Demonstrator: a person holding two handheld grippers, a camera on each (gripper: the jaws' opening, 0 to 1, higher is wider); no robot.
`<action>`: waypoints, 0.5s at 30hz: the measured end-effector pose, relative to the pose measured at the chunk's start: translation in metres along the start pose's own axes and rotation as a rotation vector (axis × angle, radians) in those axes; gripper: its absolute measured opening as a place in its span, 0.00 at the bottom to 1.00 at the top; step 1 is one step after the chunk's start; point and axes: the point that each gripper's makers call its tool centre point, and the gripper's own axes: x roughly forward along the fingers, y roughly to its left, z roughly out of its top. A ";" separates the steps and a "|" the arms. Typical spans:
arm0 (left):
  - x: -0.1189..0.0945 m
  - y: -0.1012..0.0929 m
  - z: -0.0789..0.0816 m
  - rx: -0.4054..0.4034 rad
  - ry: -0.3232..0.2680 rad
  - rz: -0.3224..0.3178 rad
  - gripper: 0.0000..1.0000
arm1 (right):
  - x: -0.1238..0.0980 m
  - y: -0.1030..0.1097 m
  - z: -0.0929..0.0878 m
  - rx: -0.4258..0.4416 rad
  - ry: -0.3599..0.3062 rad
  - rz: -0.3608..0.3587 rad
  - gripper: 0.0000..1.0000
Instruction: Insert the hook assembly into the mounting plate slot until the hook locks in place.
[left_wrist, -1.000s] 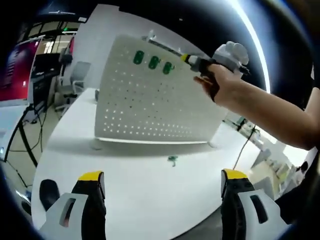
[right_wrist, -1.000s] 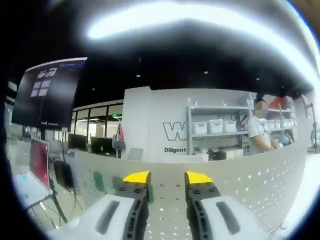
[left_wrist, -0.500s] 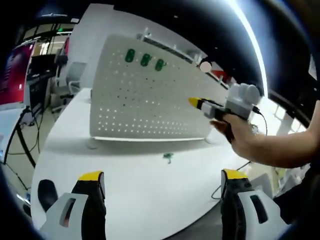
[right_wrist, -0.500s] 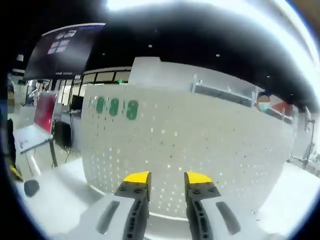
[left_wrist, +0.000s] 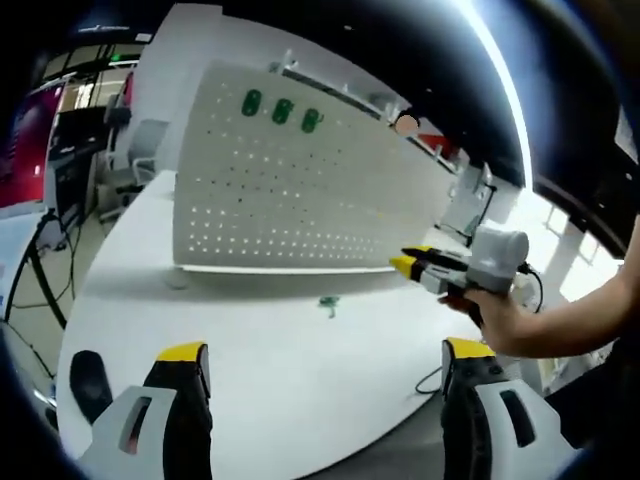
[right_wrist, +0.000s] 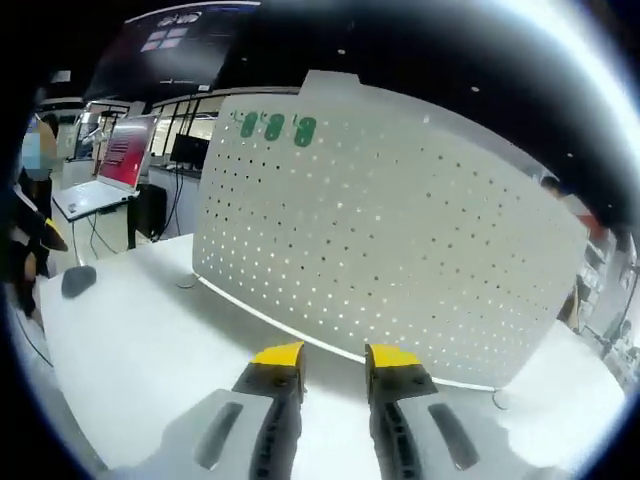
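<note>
In my left gripper view, a dark rounded object (left_wrist: 88, 375) lies at the left edge of the smooth white worktop (left_wrist: 250, 350). My left gripper (left_wrist: 325, 352) rises from the bottom, its grey jaws tipped in yellow and standing wide apart with nothing between them. Beyond it the mounting plate (left_wrist: 290, 190) stands upright on the worktop: a white, matte sheet pierced with regular rows of small holes, slightly curved by the lens. Three green hooks (left_wrist: 281, 108) sit in a row near its top left corner. A small green hook piece (left_wrist: 327, 303) lies loose on the worktop just in front of the plate's lower edge. To the right, my right gripper (left_wrist: 404, 262) comes in held by my hand (left_wrist: 500, 315), yellow tips pointing toward the plate.

In my right gripper view, a red screen (right_wrist: 122, 155) glows at the left, the perforated plate (right_wrist: 400, 240) spans the middle with the green hooks (right_wrist: 274, 127) high up, and my right gripper (right_wrist: 332, 353) shows its jaws nearly together, holding nothing.
</note>
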 end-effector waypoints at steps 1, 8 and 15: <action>0.000 -0.001 -0.002 0.002 0.005 -0.003 0.97 | -0.002 0.001 -0.003 0.002 0.005 0.004 0.21; 0.005 -0.015 -0.015 0.007 0.043 -0.028 0.97 | -0.011 0.011 -0.024 -0.014 0.051 0.035 0.19; 0.008 -0.020 -0.018 0.016 0.057 -0.038 0.97 | -0.015 0.015 -0.033 0.006 0.067 0.043 0.19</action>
